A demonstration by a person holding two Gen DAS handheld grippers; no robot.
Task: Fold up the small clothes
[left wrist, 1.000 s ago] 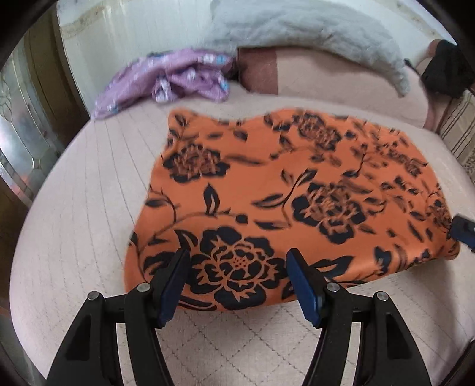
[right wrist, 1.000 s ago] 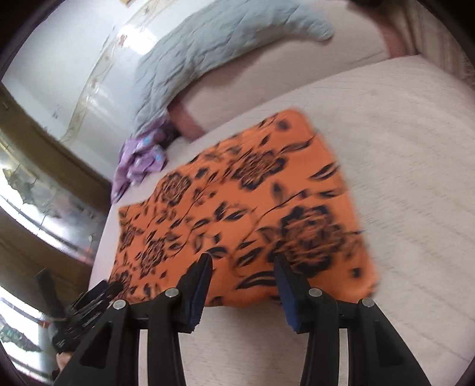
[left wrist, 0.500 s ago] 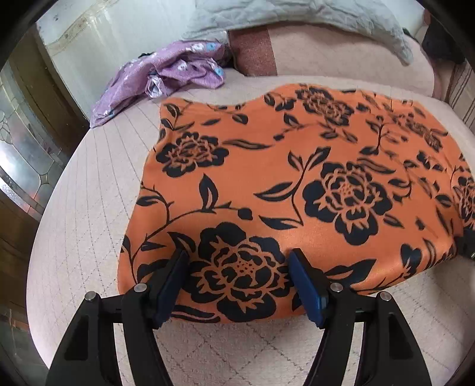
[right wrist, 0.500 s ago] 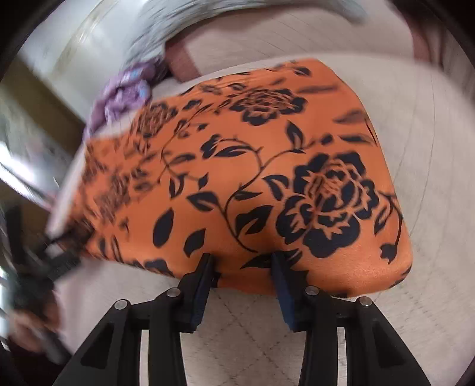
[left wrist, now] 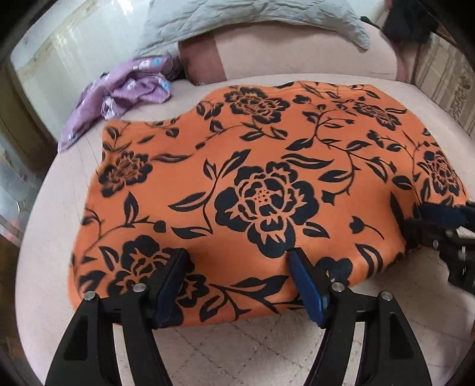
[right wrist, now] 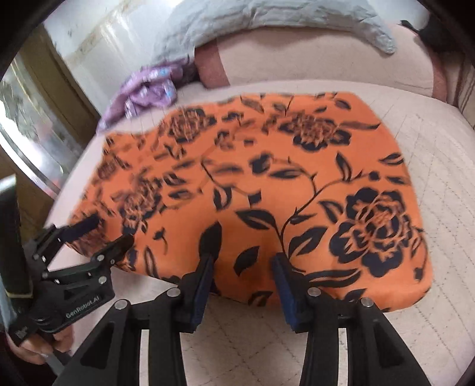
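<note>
One orange garment (left wrist: 267, 166), printed with black roses and trailing leaves, is spread flat on a pale quilted bed (left wrist: 47, 207); which kind of garment it is cannot be told. Its cloth looks soft and slightly plush, with rounded, thick edges that suggest more than one layer. Along the near hem, the left gripper (left wrist: 237, 267) is set with its blue-padded jaws well apart, the fabric lying between them but not pinched. The right gripper (right wrist: 242, 268) is placed likewise further along the same hem, jaws parted and unclamped.

A slip is judged the main risk: if only the top layer is caught on closing, the layers would be separated and the fold skewed. Uneven lifting by the two sides could also leave the hem dragged into a crease, since the quilted surface offers friction.

Beyond the garment, a crumpled purple floral cloth (left wrist: 124, 92) lies near the far left corner, and a grey quilted pillow (left wrist: 252, 17) is draped over a pink bolster (left wrist: 297, 56).
</note>
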